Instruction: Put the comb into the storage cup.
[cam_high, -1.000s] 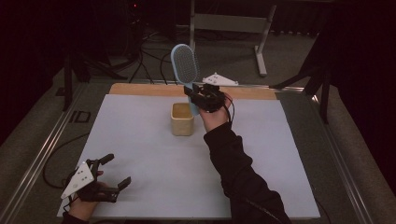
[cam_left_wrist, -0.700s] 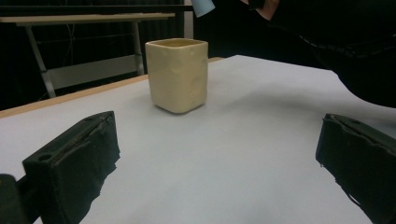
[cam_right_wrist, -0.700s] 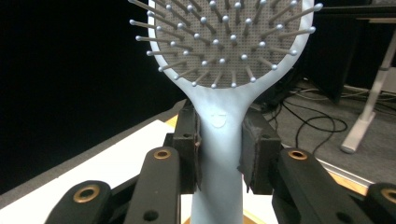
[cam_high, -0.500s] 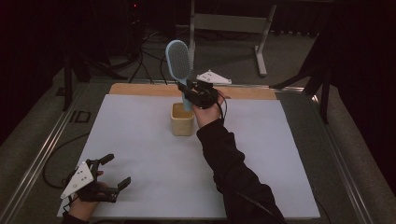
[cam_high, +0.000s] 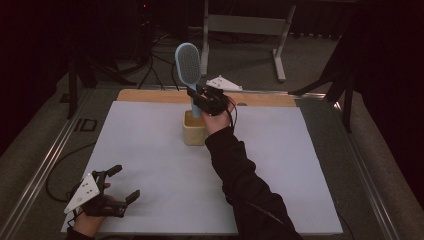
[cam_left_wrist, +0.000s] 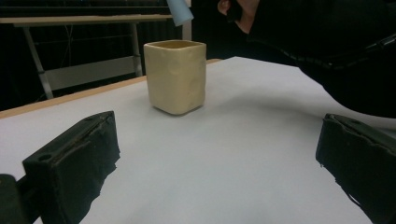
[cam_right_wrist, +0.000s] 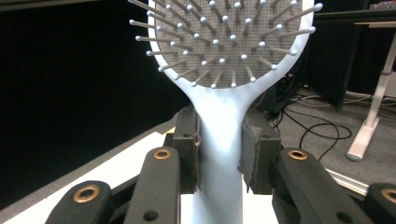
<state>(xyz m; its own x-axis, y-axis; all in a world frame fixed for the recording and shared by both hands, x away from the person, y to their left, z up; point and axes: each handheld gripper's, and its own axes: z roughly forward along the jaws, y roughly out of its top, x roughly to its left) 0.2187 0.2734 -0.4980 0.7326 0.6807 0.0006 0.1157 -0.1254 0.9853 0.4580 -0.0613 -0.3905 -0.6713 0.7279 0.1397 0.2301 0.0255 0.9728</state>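
Observation:
A light blue hairbrush (cam_high: 189, 65) stands upright with its bristled head up, its handle end just above the mouth of a cream square cup (cam_high: 195, 129) near the table's far middle. My right gripper (cam_high: 199, 102) is shut on the brush handle. In the right gripper view the hairbrush (cam_right_wrist: 224, 70) fills the middle, both pads (cam_right_wrist: 189, 149) pressing its neck. My left gripper (cam_high: 120, 182) rests open at the near left corner of the white table. In the left gripper view the cup (cam_left_wrist: 175, 76) stands ahead between the wide-apart jaws, with the brush handle tip (cam_left_wrist: 180, 11) above it.
A white sheet (cam_high: 150, 170) covers the table, with a wooden strip (cam_high: 150, 95) along its far edge. A grey three-cornered plate (cam_high: 224, 83) sits on the right gripper. Metal table legs (cam_high: 280, 45) and cables (cam_high: 150, 70) lie on the floor beyond. The person's dark sleeve (cam_high: 240, 180) crosses the middle.
The right gripper has shifted left and slightly down, turning the hairbrush more upright and bringing its handle over the cup. The left gripper has stayed put.

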